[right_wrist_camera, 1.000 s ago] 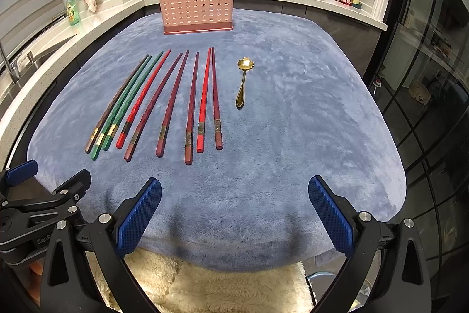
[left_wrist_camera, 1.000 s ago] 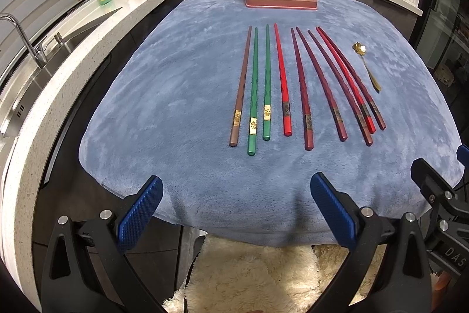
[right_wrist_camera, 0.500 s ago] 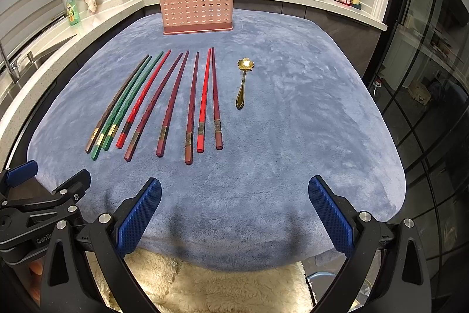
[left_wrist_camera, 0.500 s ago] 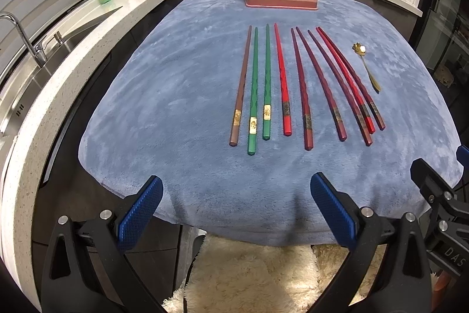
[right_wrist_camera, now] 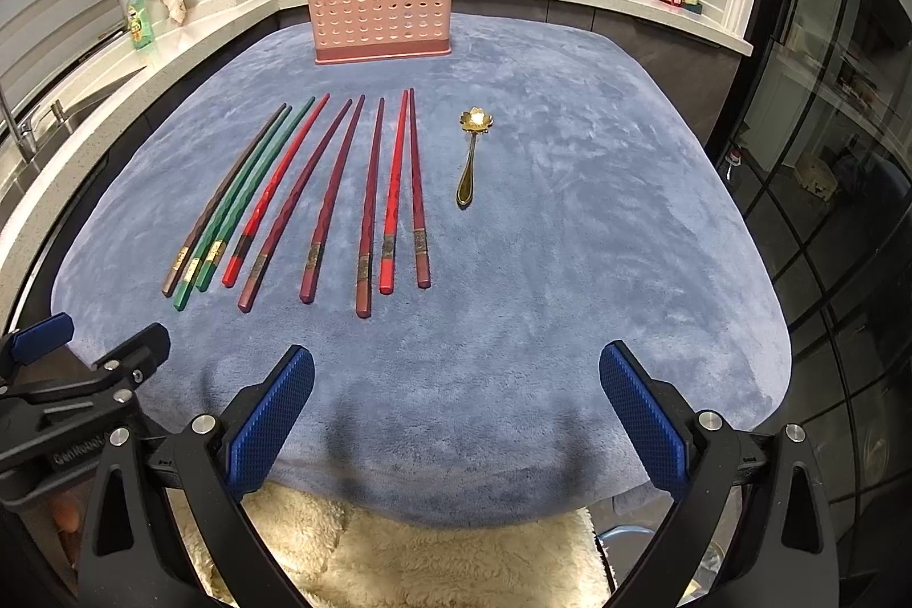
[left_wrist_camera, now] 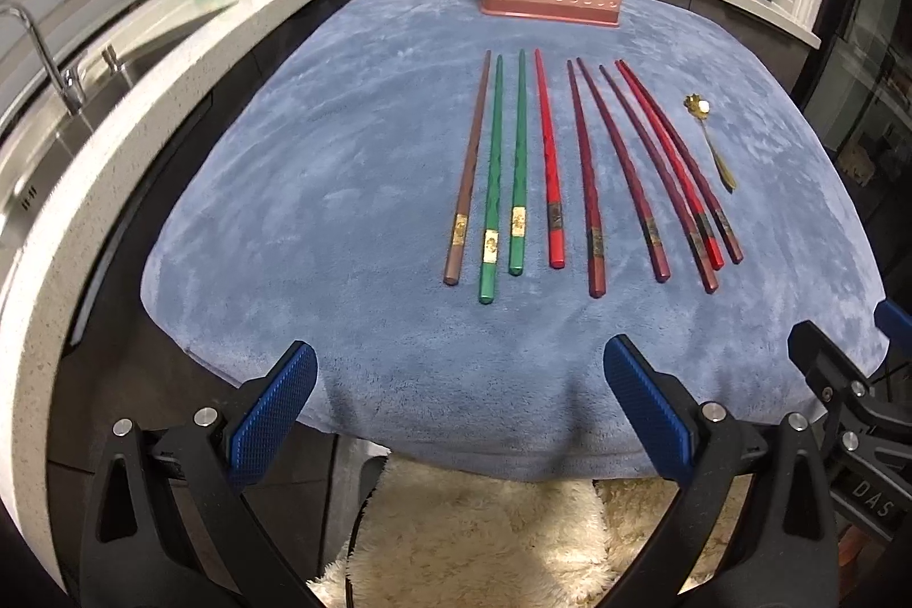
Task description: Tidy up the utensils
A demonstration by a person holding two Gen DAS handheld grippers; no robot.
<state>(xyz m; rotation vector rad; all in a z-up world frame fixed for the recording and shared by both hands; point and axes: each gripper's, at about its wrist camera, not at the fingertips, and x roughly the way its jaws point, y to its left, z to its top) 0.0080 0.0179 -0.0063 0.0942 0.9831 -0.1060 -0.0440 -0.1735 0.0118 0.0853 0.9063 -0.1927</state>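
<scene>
I hold my left hand-held gripper (left_wrist_camera: 459, 394) and right hand-held gripper (right_wrist_camera: 456, 394) spread wide and empty over the near edge of the blue mat (right_wrist_camera: 570, 266). Nine chopsticks (right_wrist_camera: 319, 209), if I count right, lie beside the gold spoon (right_wrist_camera: 470, 158); the pink holder (right_wrist_camera: 379, 9) stands upright beyond.

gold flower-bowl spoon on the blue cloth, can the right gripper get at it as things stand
Probably yes. The small gold spoon with the flower-shaped bowl lies alone on the blue plush cloth, apart from the nearest dark red chopstick. The right gripper is open, with nothing between.
</scene>
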